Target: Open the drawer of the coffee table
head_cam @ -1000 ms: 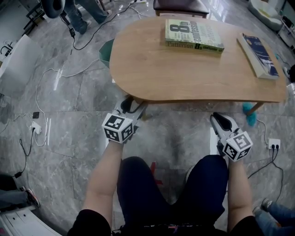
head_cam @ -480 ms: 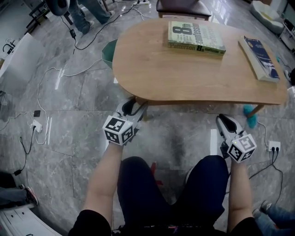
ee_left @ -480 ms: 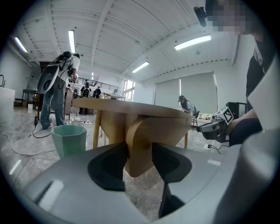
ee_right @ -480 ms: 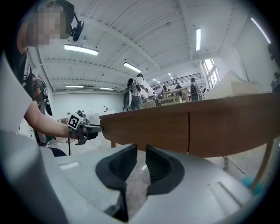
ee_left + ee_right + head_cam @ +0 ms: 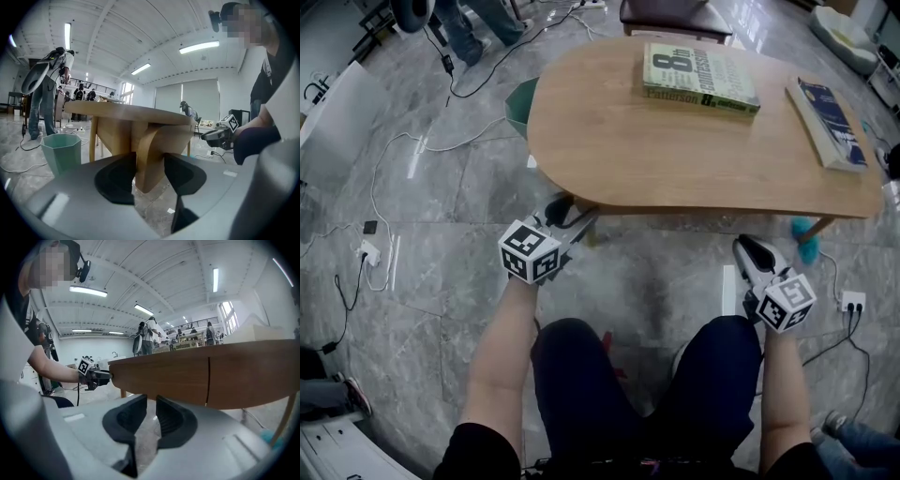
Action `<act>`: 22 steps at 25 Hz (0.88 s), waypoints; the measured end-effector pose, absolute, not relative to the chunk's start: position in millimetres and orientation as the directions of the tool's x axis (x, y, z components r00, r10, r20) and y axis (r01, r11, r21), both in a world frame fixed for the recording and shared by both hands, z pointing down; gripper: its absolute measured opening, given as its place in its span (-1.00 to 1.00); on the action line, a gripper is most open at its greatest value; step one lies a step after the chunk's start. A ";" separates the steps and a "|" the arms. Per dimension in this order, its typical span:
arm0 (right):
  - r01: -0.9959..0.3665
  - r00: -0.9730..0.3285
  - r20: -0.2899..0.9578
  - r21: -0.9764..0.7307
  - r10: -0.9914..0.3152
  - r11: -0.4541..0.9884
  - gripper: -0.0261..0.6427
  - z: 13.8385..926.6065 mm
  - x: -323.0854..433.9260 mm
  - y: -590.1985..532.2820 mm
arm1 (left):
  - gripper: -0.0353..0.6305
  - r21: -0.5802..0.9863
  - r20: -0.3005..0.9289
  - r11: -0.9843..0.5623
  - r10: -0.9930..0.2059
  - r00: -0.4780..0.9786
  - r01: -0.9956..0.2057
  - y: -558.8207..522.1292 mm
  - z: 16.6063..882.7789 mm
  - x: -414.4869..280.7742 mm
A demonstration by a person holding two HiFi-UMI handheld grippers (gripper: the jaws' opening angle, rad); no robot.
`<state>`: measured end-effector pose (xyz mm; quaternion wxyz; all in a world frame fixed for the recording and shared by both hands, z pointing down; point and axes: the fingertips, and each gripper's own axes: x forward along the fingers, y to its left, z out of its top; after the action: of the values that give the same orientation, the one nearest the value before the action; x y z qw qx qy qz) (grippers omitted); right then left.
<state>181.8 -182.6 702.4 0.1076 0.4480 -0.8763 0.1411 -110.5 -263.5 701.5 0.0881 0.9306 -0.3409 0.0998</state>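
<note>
Head view, table: an oval light-wood coffee table (image 5: 675, 150) stands on the grey marble floor, straight ahead of the person's knees. A green-and-white book (image 5: 700, 78) and a blue book (image 5: 827, 111) lie well apart on the worktop.
Head view, drawer: from up here it is hidden under the near overhang.
Head view, arms: both bare forearms reach forward outside the knees. The left gripper (image 5: 573, 217) noses under the near-left rim, and the right gripper (image 5: 747, 247) sits just short of the near-right rim.
Left gripper view, jaws: they are spread wide and have just been opening. A curved pale wooden leg (image 5: 152, 136) shows in the gap, but the pads do not look pressed on it.
Left gripper view, pose: it points roughly level, dipped a little, under the worktop.
Right gripper view, drawer: a brown wooden front panel (image 5: 161, 376) runs under the top and is cut by a vertical seam (image 5: 208, 380). I take this for the drawer front, shut flush.
Right gripper view, jaws: they are nearly together, with only a thin slit that holds nothing, below and short of the panel.
Handling: this is stiff, solid wood, not fragile, and probably slides with some drag.
Where to hold: no knob shows, so my guess is to pinch the panel's lower edge and pull straight towards the knees.
Risk: the table may skid on the polished floor.
</note>
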 end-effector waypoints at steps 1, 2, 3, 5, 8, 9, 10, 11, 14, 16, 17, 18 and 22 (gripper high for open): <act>-0.816 -0.575 0.314 -0.150 -0.756 0.558 -0.78 701.8 181.6 -183.3 | -0.31 0.100 0.245 -0.754 -0.614 0.750 -0.650 -263.5 701.2 -110.4; -0.817 -0.573 0.313 -0.150 -0.757 0.557 -0.78 701.4 181.4 -183.8 | -0.32 0.102 0.242 -0.753 -0.616 0.750 -0.650 -263.3 700.8 -110.5; -0.818 -0.572 0.312 -0.150 -0.759 0.555 -0.78 701.0 181.0 -184.2 | -0.33 0.103 0.238 -0.750 -0.620 0.748 -0.654 -263.1 700.4 -110.9; -0.819 -0.570 0.312 -0.152 -0.760 0.553 -0.78 700.8 180.3 -183.9 | -0.33 0.108 0.230 -0.740 -0.631 0.741 -0.664 -262.5 700.1 -111.5; -0.821 -0.568 0.313 -0.156 -0.761 0.549 -0.78 701.9 181.7 -182.4 | -0.33 0.133 0.214 -0.732 -0.637 0.741 -0.668 -261.0 699.4 -111.3; -0.822 -0.567 0.313 -0.158 -0.762 0.547 -0.78 702.2 182.2 -182.0 | -0.35 0.139 0.211 -0.736 -0.631 0.746 -0.662 -259.9 699.0 -111.4; -0.823 -0.566 0.312 -0.159 -0.764 0.545 -0.78 702.1 182.6 -181.7 | -0.38 0.139 0.213 -0.743 -0.623 0.752 -0.655 -258.1 698.7 -111.9; -0.824 -0.565 0.310 -0.160 -0.765 0.543 -0.78 701.7 182.8 -181.4 | -0.42 0.134 0.217 -0.750 -0.616 0.758 -0.648 -256.1 698.4 -112.8; -0.824 -0.565 0.308 -0.160 -0.766 0.543 -0.78 701.2 182.8 -181.6 | -0.42 0.122 0.217 -0.754 -0.615 0.758 -0.646 -253.7 698.1 -115.4; -0.824 -0.565 0.311 -0.160 -0.764 0.544 -0.78 703.0 182.7 -181.4 | -0.46 0.097 0.229 -0.757 -0.615 0.755 -0.646 -256.4 700.1 -116.2; -0.824 -0.565 0.314 -0.160 -0.763 0.544 -0.78 703.8 182.8 -181.1 | -0.45 0.084 0.237 -0.766 -0.607 0.759 -0.638 -257.9 700.7 -115.8; -0.824 -0.564 0.316 -0.160 -0.763 0.544 -0.78 704.2 182.9 -181.0 | -0.43 0.074 0.244 -0.776 -0.595 0.766 -0.626 -259.5 700.6 -114.7; -0.821 -0.568 0.320 -0.157 -0.758 0.549 -0.78 703.0 181.7 -181.5 | -0.35 0.048 0.273 -0.822 -0.535 0.799 -0.567 -265.2 698.4 -107.0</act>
<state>181.7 -181.5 703.0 0.1080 0.4521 -0.8733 0.1458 -107.0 -265.2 698.4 0.0639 0.9463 -0.2914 0.1247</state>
